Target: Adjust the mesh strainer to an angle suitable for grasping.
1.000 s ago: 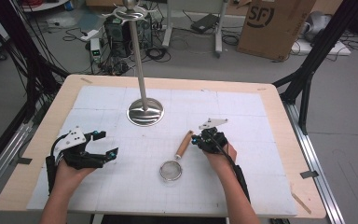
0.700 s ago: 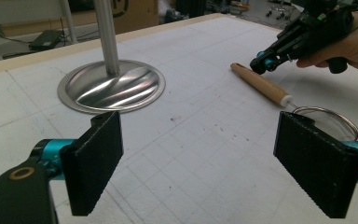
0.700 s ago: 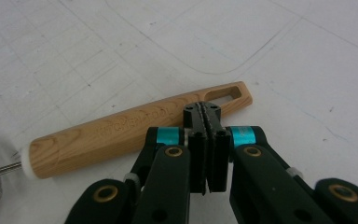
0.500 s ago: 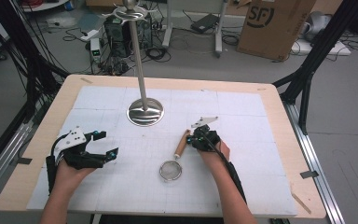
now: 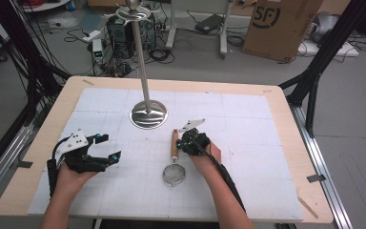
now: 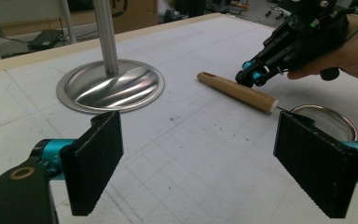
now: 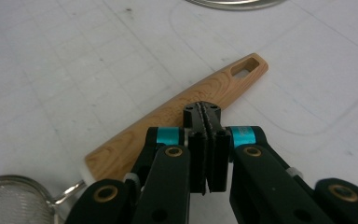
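Two grippers are in our hands at the table (image 5: 276,102); our right gripper (image 5: 185,143) has its jaws pressed flat together with nothing between them, the tips poised at the wooden handle (image 5: 175,144) of the strainer (image 5: 174,173), though we cannot tell whether they touch it; in the right gripper view the closed tips (image 7: 204,112) sit over the middle of the handle's (image 7: 177,122) length, the handle running from about eight o'clock to two o'clock, its slotted end farthest from us and the mesh bowl (image 7: 9,198) at the lower left corner; the strainer lies flat on the white gridded mat (image 5: 248,129), handle pointing toward twelve o'clock in the high view and bowl toward six; our left gripper (image 5: 104,147) rests at about nine o'clock from the strainer, well apart from it, its two pads standing wide apart and empty; in the left gripper view those pads (image 6: 95,158) frame the mat, with the handle (image 6: 237,92) and our other gripper (image 6: 254,77) at about one o'clock; the round steel base (image 5: 148,114) of the upright stand (image 5: 141,57) sits at about eleven o'clock from the strainer, near but clear of the handle's end.
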Demonstrator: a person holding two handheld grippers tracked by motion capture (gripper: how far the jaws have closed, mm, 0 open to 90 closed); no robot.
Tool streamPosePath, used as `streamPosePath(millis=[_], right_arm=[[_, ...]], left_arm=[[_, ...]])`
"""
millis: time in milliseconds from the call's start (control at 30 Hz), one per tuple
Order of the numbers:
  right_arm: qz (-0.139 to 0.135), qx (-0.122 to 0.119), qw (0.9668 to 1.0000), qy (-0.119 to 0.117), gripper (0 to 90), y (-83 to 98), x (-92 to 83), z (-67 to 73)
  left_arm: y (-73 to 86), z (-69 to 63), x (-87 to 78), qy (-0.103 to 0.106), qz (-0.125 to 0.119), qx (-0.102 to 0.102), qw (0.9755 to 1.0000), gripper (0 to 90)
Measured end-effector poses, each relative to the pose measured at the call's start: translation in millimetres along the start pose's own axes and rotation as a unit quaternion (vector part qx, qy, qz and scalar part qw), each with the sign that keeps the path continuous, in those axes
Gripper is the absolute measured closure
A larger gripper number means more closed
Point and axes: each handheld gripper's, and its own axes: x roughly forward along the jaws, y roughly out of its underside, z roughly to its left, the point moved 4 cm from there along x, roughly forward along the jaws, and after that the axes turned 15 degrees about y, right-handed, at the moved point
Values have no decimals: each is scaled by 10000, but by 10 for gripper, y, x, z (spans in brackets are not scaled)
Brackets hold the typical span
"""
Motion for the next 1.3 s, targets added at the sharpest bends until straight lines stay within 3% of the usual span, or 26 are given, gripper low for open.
streamPosePath(millis=[500,633,733,1000,1133,1300], right_arm=[[-94,-458,9980,-436,891,-145,8,367],[-106,-552,9974,-458,889,-161,6,410],[-249,-503,9971,-506,887,-194,-74,410],[-412,-826,9926,-787,888,-227,-223,601],[-325,-1051,9891,-981,887,-192,-229,735],[-37,-1124,9888,-984,888,-85,-169,758]], left_arm=[[3,6,-6,1,7,-14,10000,163],[2,9,-4,-2,-2,-18,10000,163],[3,6,-4,-9,-2,-27,10000,163],[4,7,0,-15,13,-10,10000,163],[4,6,-1,-15,27,1,10000,163],[6,-4,2,5,39,-1,10000,163]])
